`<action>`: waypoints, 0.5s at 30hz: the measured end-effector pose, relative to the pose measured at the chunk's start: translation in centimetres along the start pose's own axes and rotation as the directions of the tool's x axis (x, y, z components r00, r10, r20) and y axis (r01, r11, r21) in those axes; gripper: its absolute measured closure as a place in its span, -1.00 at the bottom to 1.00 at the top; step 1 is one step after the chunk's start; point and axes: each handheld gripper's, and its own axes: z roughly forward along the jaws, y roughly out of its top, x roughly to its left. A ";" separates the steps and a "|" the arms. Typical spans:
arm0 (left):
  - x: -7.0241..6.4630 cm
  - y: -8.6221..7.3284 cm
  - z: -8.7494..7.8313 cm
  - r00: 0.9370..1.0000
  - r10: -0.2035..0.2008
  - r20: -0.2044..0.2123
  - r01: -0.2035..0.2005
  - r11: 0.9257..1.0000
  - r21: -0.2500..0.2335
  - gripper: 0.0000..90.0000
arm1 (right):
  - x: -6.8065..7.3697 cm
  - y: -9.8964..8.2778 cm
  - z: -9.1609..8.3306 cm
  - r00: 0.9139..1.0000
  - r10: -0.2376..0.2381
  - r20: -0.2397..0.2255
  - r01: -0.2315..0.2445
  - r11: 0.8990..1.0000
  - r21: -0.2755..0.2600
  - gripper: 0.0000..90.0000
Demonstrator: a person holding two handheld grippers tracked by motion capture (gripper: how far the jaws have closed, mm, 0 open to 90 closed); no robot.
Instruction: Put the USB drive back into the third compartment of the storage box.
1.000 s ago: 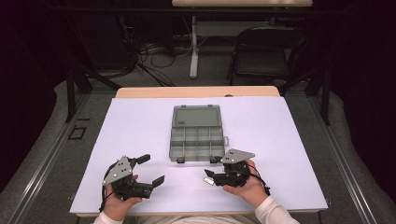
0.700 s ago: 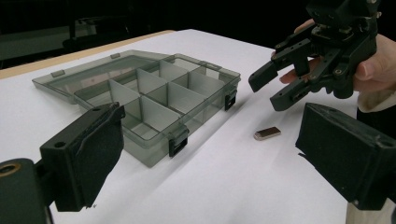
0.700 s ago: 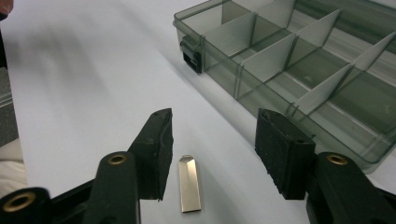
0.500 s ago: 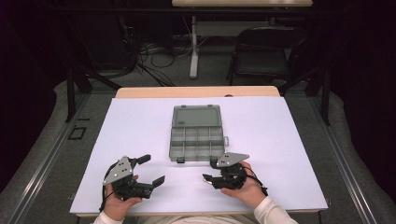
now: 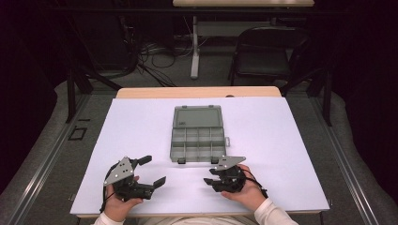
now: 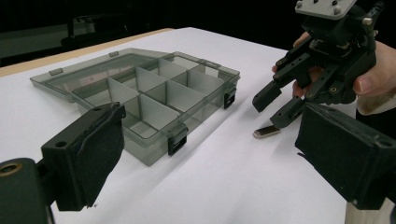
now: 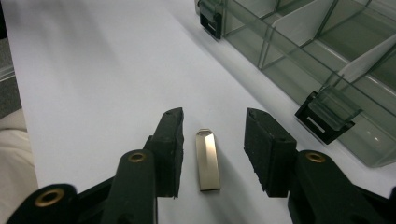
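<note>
- The metal USB stick (image 7: 208,160) lies flat on the white table (image 7: 93,70), just beside the open compartment box (image 7: 327,60)
- The right gripper (image 7: 212,140) straddles it; its jaws have just been closing, pads not yet touching
- Looks light, stiff, slick; best pinched across its long sides
- The left gripper (image 6: 205,154) hangs wide open, empty

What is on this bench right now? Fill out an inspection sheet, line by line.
Surface: white table, bare around the work.
Job's things: small metal stick flat on the table; grey compartment box open, compartments look empty.
Clutter: nothing seen.
Grippers: right gripper jaws just closing, astride the stick, not touching; left gripper open, holding nothing.
Cables: a tangle on the floor beyond the table.
Surroundings: dark room, folding chair.
</note>
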 end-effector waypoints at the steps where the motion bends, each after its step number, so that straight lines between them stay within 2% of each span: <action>1: 0.0 0.0 0.0 1.000 0.000 0.000 0.000 1.000 0.001 -0.83 | 0.1 -0.1 0.1 1.000 -0.009 0.002 0.009 1.000 0.012 0.34; 15: 0.0 0.0 0.1 1.000 0.002 -0.010 -0.002 1.000 0.000 -0.80 | 0.3 -0.3 0.6 1.000 -0.023 0.001 0.023 0.998 0.052 0.52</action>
